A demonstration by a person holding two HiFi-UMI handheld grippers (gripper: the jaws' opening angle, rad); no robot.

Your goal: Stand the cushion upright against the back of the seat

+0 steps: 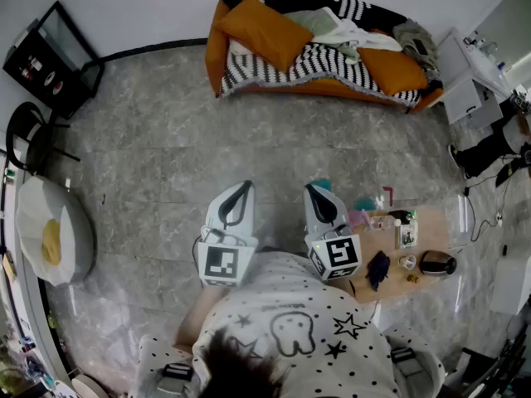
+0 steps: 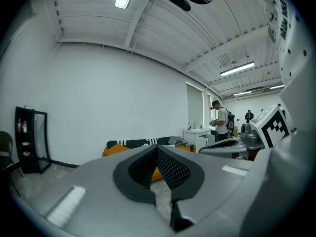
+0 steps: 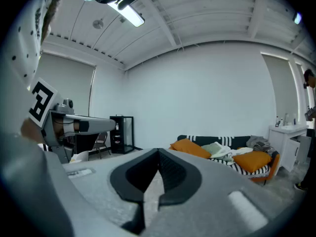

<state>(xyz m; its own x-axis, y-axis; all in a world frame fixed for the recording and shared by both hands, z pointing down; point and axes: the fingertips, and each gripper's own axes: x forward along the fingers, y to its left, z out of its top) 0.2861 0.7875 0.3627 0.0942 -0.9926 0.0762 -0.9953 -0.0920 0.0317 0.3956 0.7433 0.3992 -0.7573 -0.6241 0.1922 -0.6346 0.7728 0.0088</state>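
An orange sofa (image 1: 249, 77) with a black-and-white striped cover stands against the far wall. One orange cushion (image 1: 264, 30) lies tilted at its left end, and another (image 1: 392, 69) lies flat at its right end. Both grippers are held side by side near the person's chest, far from the sofa and pointing toward it. My left gripper (image 1: 246, 186) is shut and empty, and so is my right gripper (image 1: 312, 187). In the right gripper view the shut jaws (image 3: 158, 154) frame the sofa (image 3: 232, 168) and both cushions (image 3: 190, 147) (image 3: 253, 160). The left gripper view shows shut jaws (image 2: 157, 149) hiding most of the sofa (image 2: 133, 143).
Pale clothes (image 1: 336, 27) are heaped on the sofa seat. A small wooden table (image 1: 431, 237) with bottles and cups stands right of the grippers. A black shelf (image 1: 50, 60), a chair (image 1: 29, 135) and a white round seat (image 1: 54, 230) line the left. White cabinets (image 1: 465, 89) and a person (image 2: 220, 120) are at the right.
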